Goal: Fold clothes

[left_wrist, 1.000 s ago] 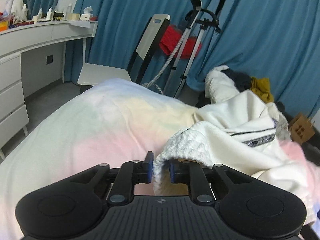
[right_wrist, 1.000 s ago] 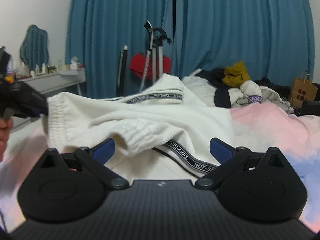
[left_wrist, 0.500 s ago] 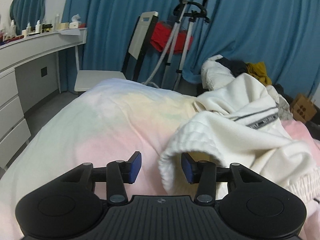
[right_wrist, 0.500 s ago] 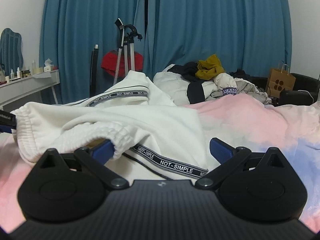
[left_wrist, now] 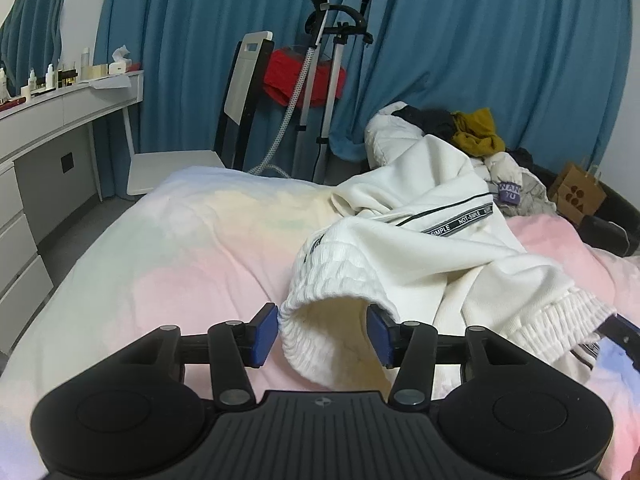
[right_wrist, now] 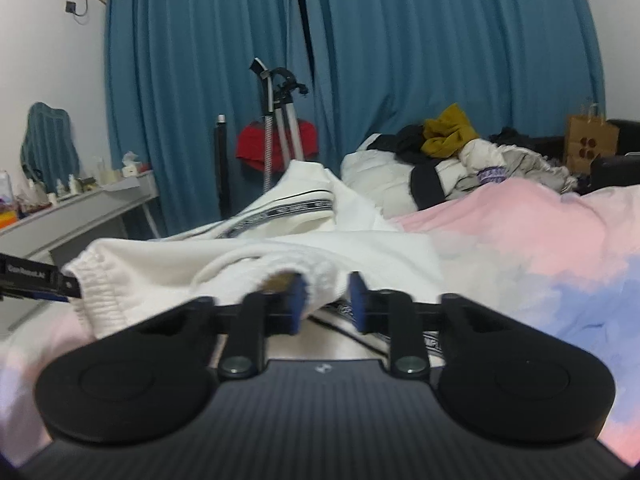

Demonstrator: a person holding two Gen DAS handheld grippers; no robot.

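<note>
A white garment (left_wrist: pixel 420 248) with black "NOT-SIMPLE" tape lies crumpled on the pastel bed cover (left_wrist: pixel 180 248). My left gripper (left_wrist: pixel 321 334) is open and its jaws are opening. A ribbed hem opening (left_wrist: pixel 320 280) lies loose between its blue pads, with a gap at the left pad. In the right wrist view the garment (right_wrist: pixel 360 248) spreads ahead. My right gripper (right_wrist: pixel 327 304) has its jaws closing, and the pads pinch a ribbed hem (right_wrist: pixel 316 272). A finger of the left gripper (right_wrist: pixel 36 280) shows at the garment's left hem.
A pile of mixed clothes (left_wrist: pixel 472 136) sits at the bed's far end. Beyond the bed stand a chair (left_wrist: pixel 244 92), a garment steamer stand (left_wrist: pixel 332 80) and blue curtains. A white dressing table (left_wrist: pixel 60 112) is at left, a paper bag (left_wrist: pixel 576 196) at right.
The left gripper let go of the ribbed hem, its jaws spread and it drew back. The right gripper went from wide open to closed on another ribbed hem.
</note>
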